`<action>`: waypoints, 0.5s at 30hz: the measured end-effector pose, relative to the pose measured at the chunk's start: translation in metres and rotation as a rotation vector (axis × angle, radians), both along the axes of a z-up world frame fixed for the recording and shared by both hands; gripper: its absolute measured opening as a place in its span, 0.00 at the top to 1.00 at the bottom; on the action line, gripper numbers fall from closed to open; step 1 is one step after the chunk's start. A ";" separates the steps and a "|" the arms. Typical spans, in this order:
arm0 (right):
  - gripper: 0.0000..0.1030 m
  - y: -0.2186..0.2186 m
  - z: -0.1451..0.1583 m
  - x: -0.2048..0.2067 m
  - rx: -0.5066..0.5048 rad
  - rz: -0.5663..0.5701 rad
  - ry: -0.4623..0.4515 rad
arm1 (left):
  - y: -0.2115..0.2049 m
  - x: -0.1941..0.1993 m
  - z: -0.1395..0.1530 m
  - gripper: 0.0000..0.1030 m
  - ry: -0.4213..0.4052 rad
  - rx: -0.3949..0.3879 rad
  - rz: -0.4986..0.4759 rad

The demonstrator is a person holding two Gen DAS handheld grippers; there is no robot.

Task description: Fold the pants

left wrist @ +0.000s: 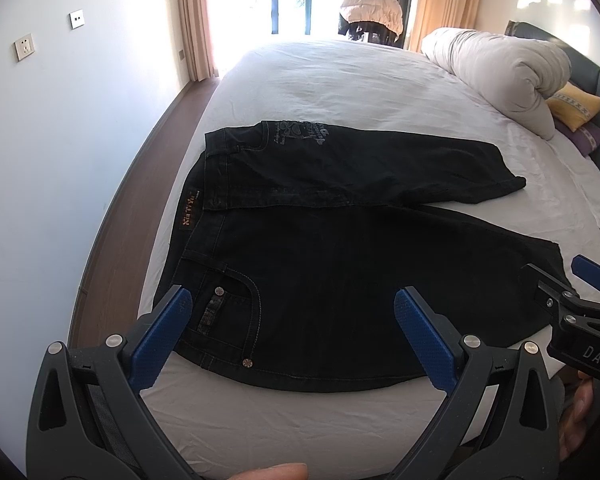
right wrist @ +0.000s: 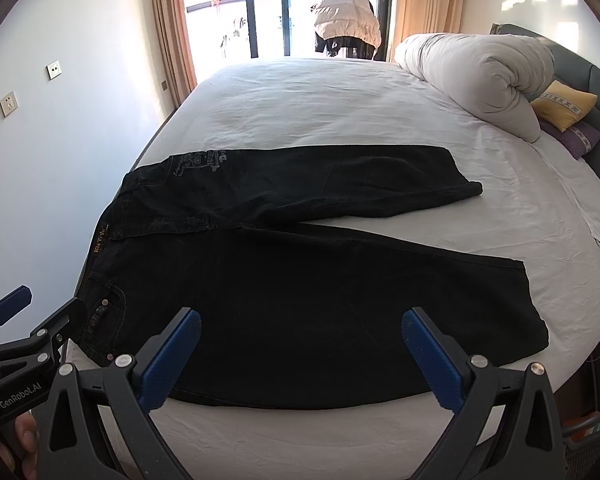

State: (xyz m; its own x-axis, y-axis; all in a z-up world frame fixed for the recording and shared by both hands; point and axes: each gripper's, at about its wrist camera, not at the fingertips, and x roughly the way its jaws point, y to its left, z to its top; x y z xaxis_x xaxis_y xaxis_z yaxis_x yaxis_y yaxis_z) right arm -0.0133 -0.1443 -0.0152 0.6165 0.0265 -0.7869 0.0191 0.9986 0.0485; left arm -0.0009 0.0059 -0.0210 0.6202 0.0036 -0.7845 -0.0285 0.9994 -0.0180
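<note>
- On the bed (left wrist: 340,76) there's a pair of black pants (left wrist: 320,272), spread flat on the white sheet near the front edge, waistband toward the wall side, legs running off to the right.
- Far leg looks twisted over at the top, so a printed pocket design faces up; its hem ends well short of the rolled duvet (left wrist: 496,68).
- Near leg lies flatter and wider, front pocket with rivets showing just past the left gripper (left wrist: 292,328).
- Left gripper hovers over the waist/pocket end, jaws wide open, nothing between them, not touching the cloth as far as I can see.
- Right gripper (right wrist: 298,350) hangs over the near leg closer to the hem, jaws also spread wide and empty.
- Each gripper shows up at the edge of the other's view, so they're side by side along the front of the bed.
- Yellow pillow (right wrist: 564,106) sits behind the duvet by the headboard.
</note>
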 end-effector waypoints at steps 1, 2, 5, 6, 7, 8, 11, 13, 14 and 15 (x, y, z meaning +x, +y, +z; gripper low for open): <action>0.00 0.000 0.000 0.000 0.000 0.002 0.002 | 0.000 0.001 0.000 0.00 0.002 0.006 0.002; 0.00 -0.001 -0.001 0.001 0.000 0.005 0.004 | 0.000 0.004 0.000 0.00 0.003 0.011 0.001; 0.00 -0.005 -0.002 0.008 0.003 0.033 0.007 | 0.005 0.017 0.001 0.00 -0.017 0.039 -0.009; 0.00 -0.007 -0.003 0.012 0.009 0.059 0.005 | 0.007 0.021 0.003 0.00 -0.023 0.043 -0.012; 0.00 -0.009 -0.004 0.015 0.016 0.084 0.001 | 0.012 0.029 0.004 0.00 -0.033 0.051 -0.017; 0.00 -0.012 -0.005 0.020 0.021 0.113 -0.004 | 0.017 0.039 0.005 0.00 -0.045 0.060 -0.023; 0.00 -0.021 -0.005 0.038 0.017 0.178 -0.020 | 0.034 0.080 0.006 0.00 -0.059 0.076 -0.052; 0.00 -0.029 -0.002 0.056 0.015 0.223 -0.046 | 0.044 0.110 0.007 0.00 -0.066 0.086 -0.073; 0.00 -0.033 0.000 0.067 0.013 0.247 -0.058 | 0.048 0.129 0.007 0.00 -0.077 0.095 -0.100; 0.00 -0.034 0.001 0.078 0.009 0.268 -0.067 | 0.051 0.143 0.007 0.00 -0.082 0.094 -0.125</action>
